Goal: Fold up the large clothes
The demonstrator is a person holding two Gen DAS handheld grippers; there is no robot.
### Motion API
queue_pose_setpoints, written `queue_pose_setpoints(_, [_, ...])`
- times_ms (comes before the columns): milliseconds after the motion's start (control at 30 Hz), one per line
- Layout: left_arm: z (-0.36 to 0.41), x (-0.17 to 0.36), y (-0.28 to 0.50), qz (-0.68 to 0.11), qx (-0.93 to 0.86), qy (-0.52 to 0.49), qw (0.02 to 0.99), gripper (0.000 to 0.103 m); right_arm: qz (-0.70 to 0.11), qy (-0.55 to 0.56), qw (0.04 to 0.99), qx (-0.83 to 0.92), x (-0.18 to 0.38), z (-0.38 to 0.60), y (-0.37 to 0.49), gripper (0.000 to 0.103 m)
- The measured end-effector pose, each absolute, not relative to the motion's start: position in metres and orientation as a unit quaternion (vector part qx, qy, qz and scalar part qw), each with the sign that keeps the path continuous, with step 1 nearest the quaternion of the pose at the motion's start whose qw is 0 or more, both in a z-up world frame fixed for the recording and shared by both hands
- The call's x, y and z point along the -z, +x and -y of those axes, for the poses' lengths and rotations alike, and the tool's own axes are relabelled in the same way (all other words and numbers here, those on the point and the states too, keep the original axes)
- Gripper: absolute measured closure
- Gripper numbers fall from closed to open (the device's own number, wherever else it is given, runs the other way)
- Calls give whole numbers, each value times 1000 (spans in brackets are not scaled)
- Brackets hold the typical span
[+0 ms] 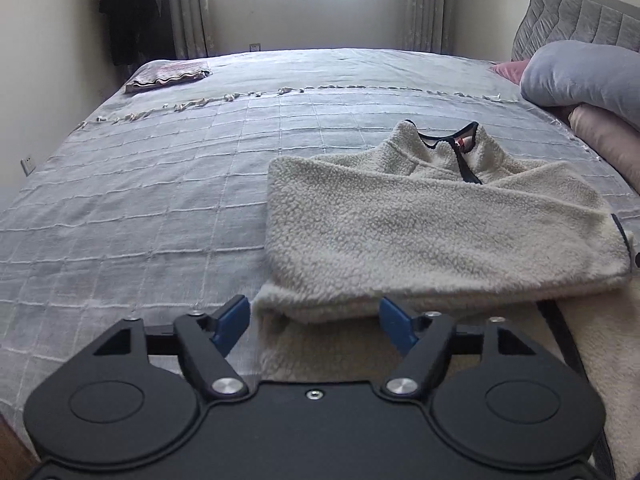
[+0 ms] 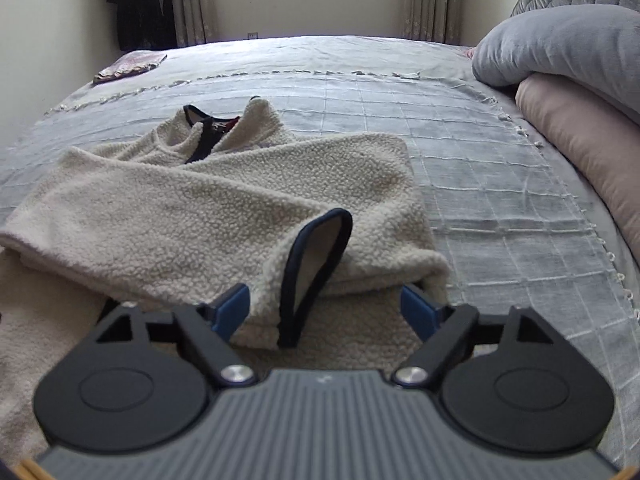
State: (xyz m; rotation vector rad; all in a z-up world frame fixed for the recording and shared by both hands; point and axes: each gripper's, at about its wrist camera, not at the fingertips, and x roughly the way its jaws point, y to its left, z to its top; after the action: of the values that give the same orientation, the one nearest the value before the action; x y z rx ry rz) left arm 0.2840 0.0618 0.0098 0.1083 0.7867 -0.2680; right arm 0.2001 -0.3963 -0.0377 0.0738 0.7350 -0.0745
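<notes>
A cream fleece pullover (image 1: 420, 224) with dark trim lies on the grey bed, collar and zip (image 1: 460, 152) at the far end, both sleeves folded across the body. My left gripper (image 1: 314, 322) is open, its blue fingertips (image 1: 234, 320) just above the garment's near left edge, holding nothing. In the right wrist view the same pullover (image 2: 200, 216) shows with a dark-edged sleeve cuff (image 2: 316, 264) lying on top. My right gripper (image 2: 328, 308) is open and straddles that cuff and the near right edge of the garment.
The bed has a grey checked cover (image 1: 160, 184). A folded patterned cloth (image 1: 168, 76) lies at its far left corner. Grey and pink bedding (image 2: 560, 80) is piled on the right by the headboard. A dark coat (image 1: 136, 12) hangs by the window.
</notes>
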Motion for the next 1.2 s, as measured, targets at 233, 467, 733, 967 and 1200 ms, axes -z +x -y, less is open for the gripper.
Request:
queue_pose_setpoints(233, [-94, -17, 215, -406, 143, 46, 901, 2, -362, 10, 932, 16, 20, 396, 134, 5])
queue_pose_setpoints(467, [-112, 1, 155, -437, 161, 46, 884, 0, -375, 9, 927, -2, 25, 400, 71, 3])
queue_pose_setpoints(733, [-124, 13, 115, -452, 192, 30, 870, 0, -398, 28, 917, -5, 30, 416, 20, 2])
queue_pose_setpoints(967, [-138, 34, 108, -487, 222, -19, 844, 0, -414, 49, 909, 0, 40, 430, -1, 1])
queue_pose_setpoints(1200, [-141, 60, 102, -522, 266, -85, 806, 3, -439, 93, 893, -1, 65, 444, -6, 1])
